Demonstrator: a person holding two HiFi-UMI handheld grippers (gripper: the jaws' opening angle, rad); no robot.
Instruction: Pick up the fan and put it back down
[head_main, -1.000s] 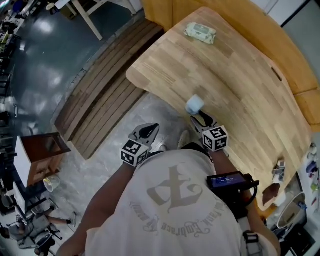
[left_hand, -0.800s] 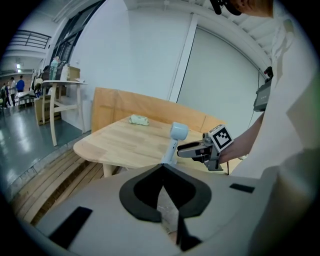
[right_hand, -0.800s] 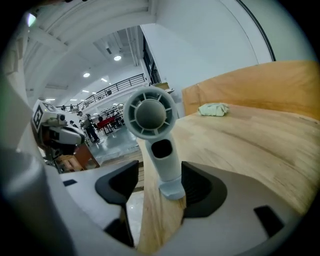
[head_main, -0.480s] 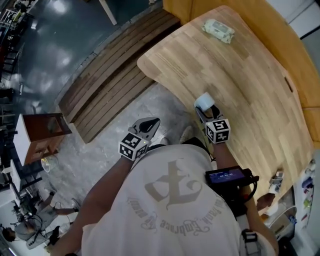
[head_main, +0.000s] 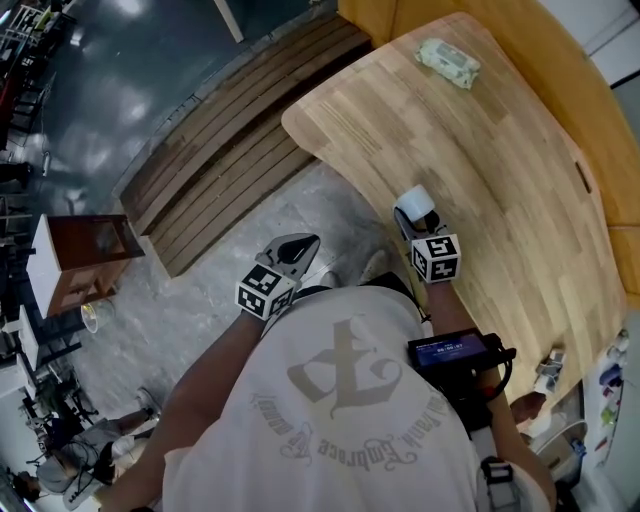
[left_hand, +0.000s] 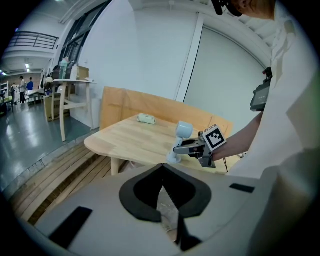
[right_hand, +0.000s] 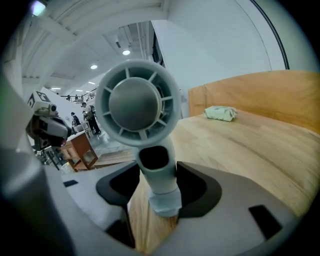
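A small pale blue-white desk fan (head_main: 417, 203) stands upright near the wooden table's (head_main: 500, 180) near edge. Its round head fills the right gripper view (right_hand: 137, 102). My right gripper (head_main: 410, 222) has its jaws on either side of the fan's stem (right_hand: 159, 182); they are wide and closing, with no clear press on the stem. The left gripper view shows the same fan (left_hand: 182, 131) with the right gripper (left_hand: 179, 148) at its base. My left gripper (head_main: 305, 243) hovers over the floor left of the table, its tips (left_hand: 163, 167) together and holding nothing.
A pale green pack of wipes (head_main: 448, 60) lies at the table's far end. An orange-wood bench back (head_main: 560, 70) runs behind the table. A slatted wooden platform (head_main: 230, 120) and a brown cabinet (head_main: 85, 255) stand on the floor to the left.
The head view has shifted slightly. The fan stays upright at the table's edge with the right gripper at its stem. The left gripper has kept its place.
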